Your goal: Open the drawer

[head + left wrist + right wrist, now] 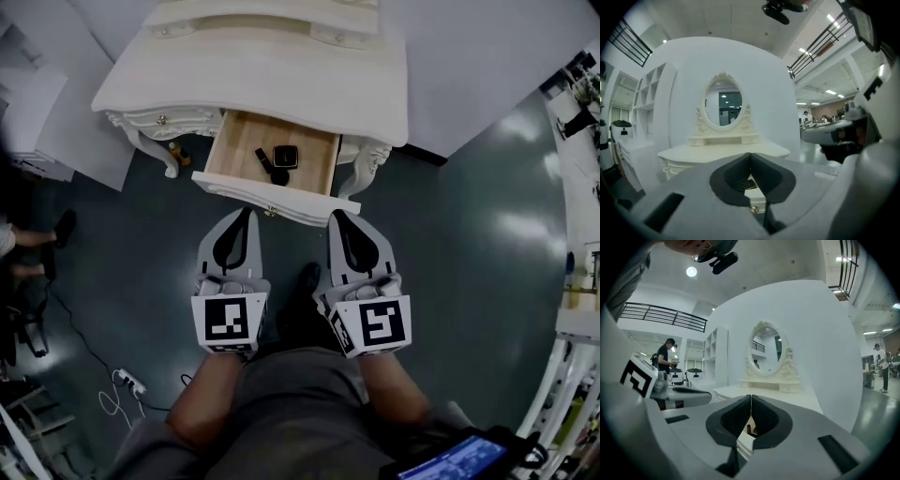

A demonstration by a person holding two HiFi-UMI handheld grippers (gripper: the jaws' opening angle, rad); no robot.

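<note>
The white dressing table (pixel 262 66) stands ahead with its middle drawer (pixel 239 150) pulled out. The drawer's wooden inside holds two small dark things (pixel 284 157). A small brass knob (pixel 270 213) sits on the white drawer front (pixel 281 199). My left gripper (pixel 246 214) hovers just in front of that drawer front, shut, with nothing between its pads. My right gripper (pixel 335 217) is beside it, also shut and empty. In the left gripper view the left gripper (pixel 750 157) points level at the table, with the knob (pixel 753 210) below it. In the right gripper view the right gripper (pixel 751 399) shows its pads touching.
An oval mirror (pixel 723 102) tops the table against a white backdrop. On the dark floor at left lie a power strip and cables (pixel 127 382), near a seated person's foot (pixel 64 225). Racks (pixel 577 281) line the right edge. A person (pixel 665 357) stands far off.
</note>
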